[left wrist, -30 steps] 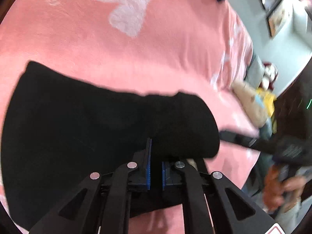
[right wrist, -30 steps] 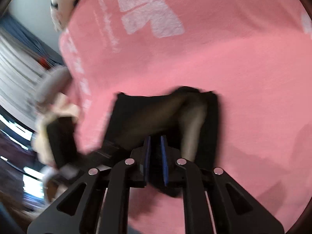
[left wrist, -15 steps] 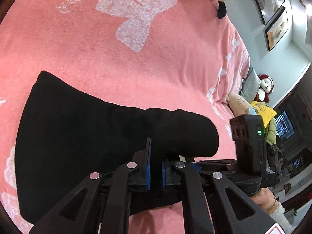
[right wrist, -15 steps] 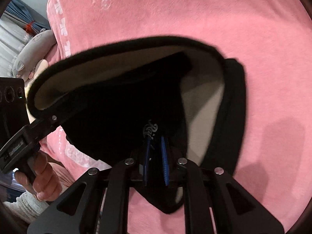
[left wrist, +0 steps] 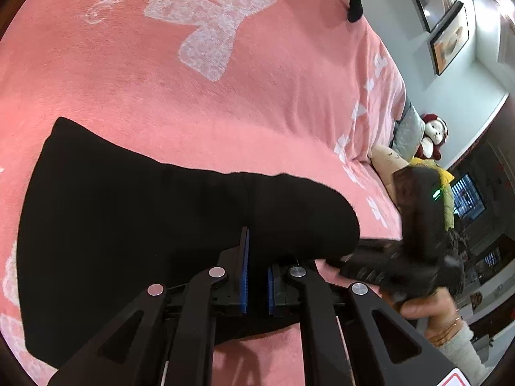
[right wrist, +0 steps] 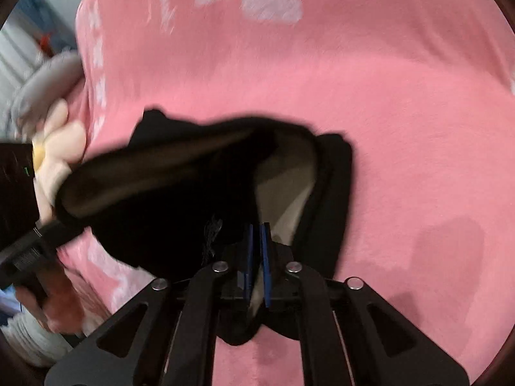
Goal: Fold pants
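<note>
Both grippers are clamping one edge of the black pants (left wrist: pixel 135 231), carrying it over the part lying on the pink blanket (left wrist: pixel 225 112). The left gripper (left wrist: pixel 257 257) is pinched shut on the cloth bunched just ahead of its pads. The right gripper (right wrist: pixel 257 251) is gripping the pale-lined edge, its jaws having just opened slightly with cloth between them. The fold looks midway; next, the raised edge probably needs laying flat, squared with the layer beneath, before release.
</note>
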Available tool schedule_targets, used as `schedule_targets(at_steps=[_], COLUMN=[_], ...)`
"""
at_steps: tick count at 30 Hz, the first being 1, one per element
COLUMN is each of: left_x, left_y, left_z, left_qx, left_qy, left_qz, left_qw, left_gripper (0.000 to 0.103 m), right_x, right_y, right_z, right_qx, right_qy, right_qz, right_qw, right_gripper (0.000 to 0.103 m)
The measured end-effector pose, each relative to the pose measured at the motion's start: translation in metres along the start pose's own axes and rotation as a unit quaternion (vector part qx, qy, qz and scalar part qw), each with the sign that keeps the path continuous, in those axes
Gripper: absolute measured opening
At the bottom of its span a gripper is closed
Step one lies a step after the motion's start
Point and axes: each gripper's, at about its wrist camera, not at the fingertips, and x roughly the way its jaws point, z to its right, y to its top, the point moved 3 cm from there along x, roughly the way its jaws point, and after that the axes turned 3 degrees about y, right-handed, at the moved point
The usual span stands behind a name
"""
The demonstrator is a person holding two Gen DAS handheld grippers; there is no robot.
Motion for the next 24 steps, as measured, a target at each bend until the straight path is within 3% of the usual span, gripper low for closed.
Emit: schedule_targets(at_steps=[2,5,6,7,8,9,13,14,15,17,19,20,22,24], left_x=[-0.001,-0.001,-0.001,-0.001,-0.002,-0.003,-0.005,-0.004,0.001,0.019,0.033,0.033,0.015,-0.019], left_y=[0.001,0.000,0.000,0.000,-0.001,-0.001,-0.007,-0.011,-0.016,-0.033,-0.048,-0.051,-0.044,-0.027], left_z=[-0.002,-0.004,-0.005,-0.005,-0.005,-0.005,0.005,0.012,0.020,0.031,0.034,0.035,0.032,0.019], left_qx=[-0.003,-0.005,-0.007,-0.007,-0.006,-0.006,0.010,0.021,0.039,0.069,0.071,0.064,0.035,0.012], left_qy=[0.000,0.002,0.001,-0.001,0.001,0.000,-0.029,-0.039,-0.046,-0.031,-0.017,-0.025,-0.058,-0.051], left_qz=[0.001,0.001,0.001,-0.001,-0.001,-0.001,-0.004,-0.010,-0.022,-0.055,-0.086,-0.094,-0.083,-0.021], left_qw=[1.0000,1.0000,1.0000,1.0000,1.0000,1.0000,0.9995,0.9990,0.9979,0.9957,0.9936,0.9932,0.9942,0.9984], left_gripper=[0.006,0.006,0.006,0.006,0.007,0.007,0.008,0.011,0.016,0.021,0.023,0.023,0.033,0.074], right_x=[0.011,0.015,0.018,0.021,0.022,0.021,-0.026,-0.037,-0.036,-0.004,-0.005,-0.025,-0.070,-0.106], right_y=[-0.001,0.000,0.000,-0.002,-0.002,-0.001,0.009,0.009,0.008,0.000,-0.003,0.001,0.001,-0.005], right_z=[0.001,-0.003,-0.004,-0.008,-0.011,-0.016,-0.017,-0.014,-0.007,0.021,0.033,0.035,0.034,0.024], right_qx=[-0.001,0.000,0.000,-0.006,-0.015,-0.014,-0.011,-0.019,-0.023,0.005,0.040,0.057,0.057,0.056], right_qy=[0.010,0.031,0.030,0.025,0.016,0.022,0.026,0.005,-0.021,-0.049,-0.023,-0.030,-0.080,-0.073], right_qz=[-0.013,-0.007,-0.008,-0.007,-0.008,-0.008,0.070,0.091,0.088,0.018,0.020,0.046,0.126,0.191], right_qw=[1.000,1.000,1.000,1.000,1.000,1.000,0.997,0.996,0.996,0.999,0.999,0.997,0.987,0.977], right_gripper=[0.037,0.048,0.048,0.034,0.011,0.004,0.003,0.003,0.004,0.008,0.008,0.014,0.014,0.015])
